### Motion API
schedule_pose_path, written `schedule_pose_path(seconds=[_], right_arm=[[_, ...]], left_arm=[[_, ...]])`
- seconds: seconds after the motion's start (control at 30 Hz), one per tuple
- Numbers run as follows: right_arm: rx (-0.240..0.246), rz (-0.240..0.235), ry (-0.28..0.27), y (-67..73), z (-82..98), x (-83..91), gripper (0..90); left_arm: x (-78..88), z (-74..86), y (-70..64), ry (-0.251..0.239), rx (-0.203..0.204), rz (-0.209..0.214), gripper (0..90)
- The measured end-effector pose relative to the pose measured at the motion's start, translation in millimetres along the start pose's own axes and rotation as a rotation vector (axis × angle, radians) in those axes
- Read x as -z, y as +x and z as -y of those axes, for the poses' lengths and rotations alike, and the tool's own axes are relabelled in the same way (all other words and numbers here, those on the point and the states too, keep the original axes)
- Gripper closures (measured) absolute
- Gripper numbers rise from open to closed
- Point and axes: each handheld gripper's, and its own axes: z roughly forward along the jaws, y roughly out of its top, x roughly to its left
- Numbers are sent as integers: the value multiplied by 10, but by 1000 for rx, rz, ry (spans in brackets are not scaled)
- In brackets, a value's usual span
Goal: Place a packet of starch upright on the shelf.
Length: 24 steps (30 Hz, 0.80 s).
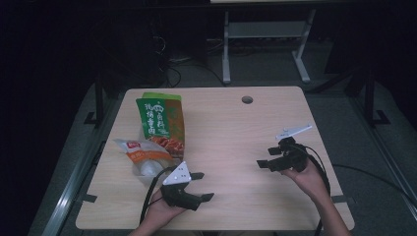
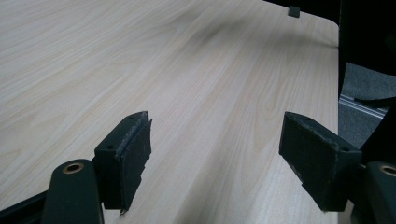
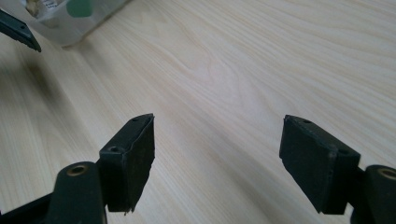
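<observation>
The left claw [image 1: 200, 186] hovers with jaws apart and empty, the white snack bag [image 1: 143, 158] just behind it and the green bag [image 1: 160, 123] beyond; the right claw [image 1: 262, 163], likewise spread, hangs well apart. I'd turn the left claw back toward the white bag, approaching low along the bench [image 1: 231, 128]. The right gripper view catches that bag's corner [image 3: 70, 21]; the left gripper view faces bare wood.

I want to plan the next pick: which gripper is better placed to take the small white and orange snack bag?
Left. The left gripper, jaws open, sits just beside the white and orange bag. The right gripper, also open, is across the table.
</observation>
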Motion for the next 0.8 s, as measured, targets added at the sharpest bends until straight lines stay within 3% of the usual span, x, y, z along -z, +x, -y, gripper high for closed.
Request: schedule_pose_path(seconds=[0.17, 0.43, 0.8], right_arm=[[-16, -1, -23, 3, 79, 39, 261], [-14, 9, -19, 25, 241, 37, 261], [-52, 10, -16, 79, 444, 46, 261]], left_arm=[[-1, 3, -6, 11, -2, 1, 248], [4, 6, -15, 10, -1, 0, 248], [-1, 9, -44, 11, -9, 3, 248]])
